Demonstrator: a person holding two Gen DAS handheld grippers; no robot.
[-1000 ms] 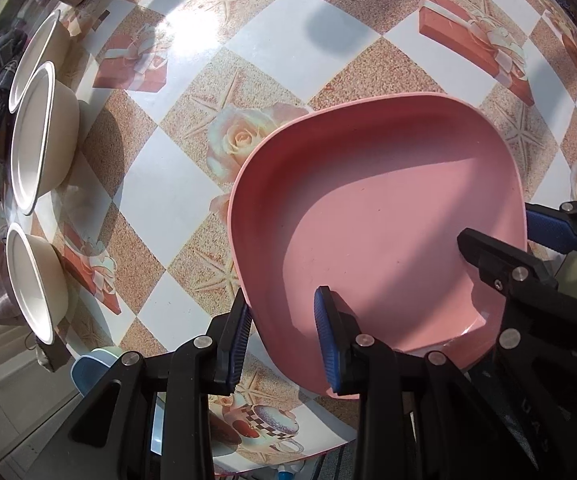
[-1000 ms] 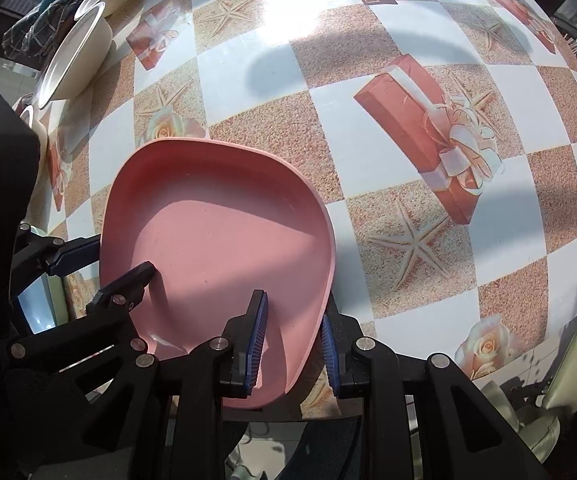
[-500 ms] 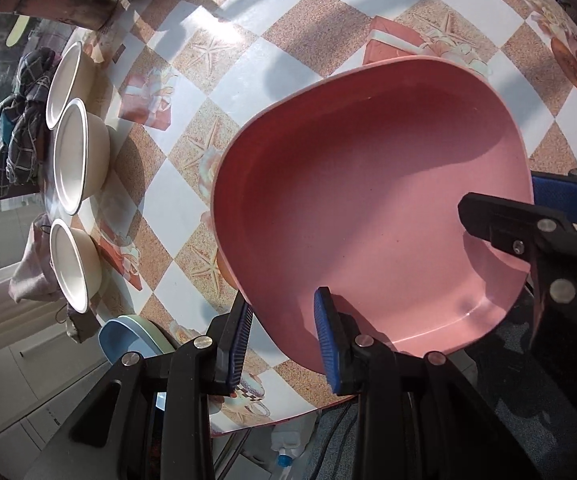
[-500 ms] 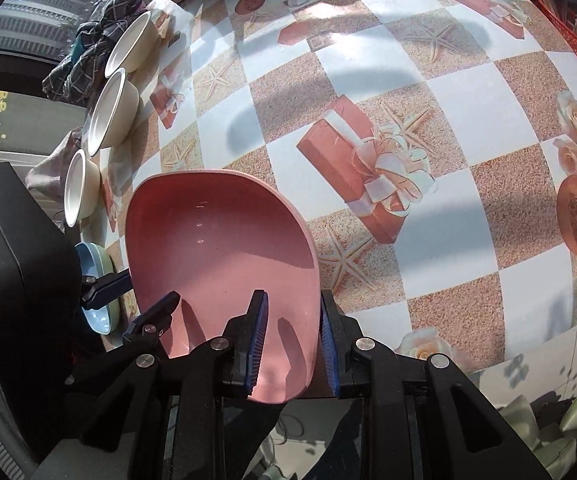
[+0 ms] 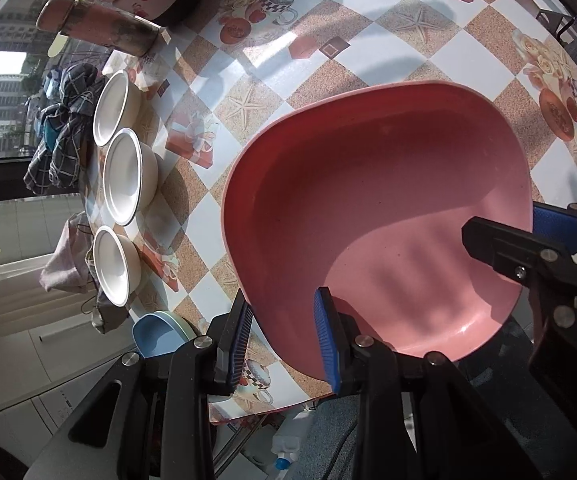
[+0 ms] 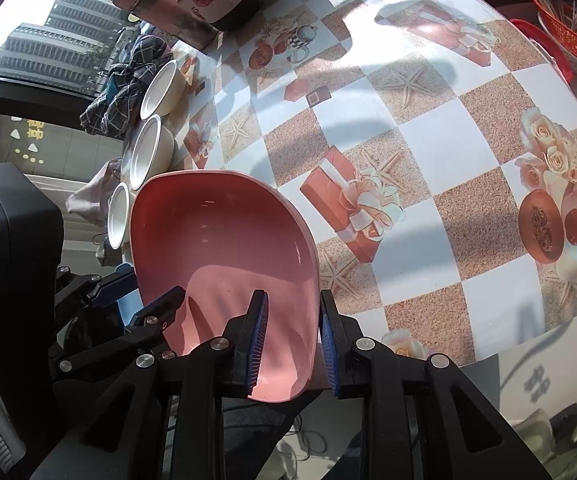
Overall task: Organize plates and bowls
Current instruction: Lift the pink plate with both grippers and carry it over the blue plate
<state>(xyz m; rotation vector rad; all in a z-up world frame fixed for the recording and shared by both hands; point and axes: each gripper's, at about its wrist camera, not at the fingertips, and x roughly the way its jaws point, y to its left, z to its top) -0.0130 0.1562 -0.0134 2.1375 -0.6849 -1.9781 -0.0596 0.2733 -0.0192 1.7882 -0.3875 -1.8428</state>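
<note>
Checkered, picture-printed cloth covers the table under me; I have the pink plate lifted and tilted, my left hand-held gripper clenched on its near rim at 7 o'clock, my right hand-held gripper clamped on the opposite edge. I'd keep both grips level and swing toward the blue plates at 8 o'clock, clearing the three white bowls at 9.

Both the left gripper and the right gripper have angular matte-black fingers fastened with silver screws, each lined with a ribbed blue pad. Faint letters mark one black body.
</note>
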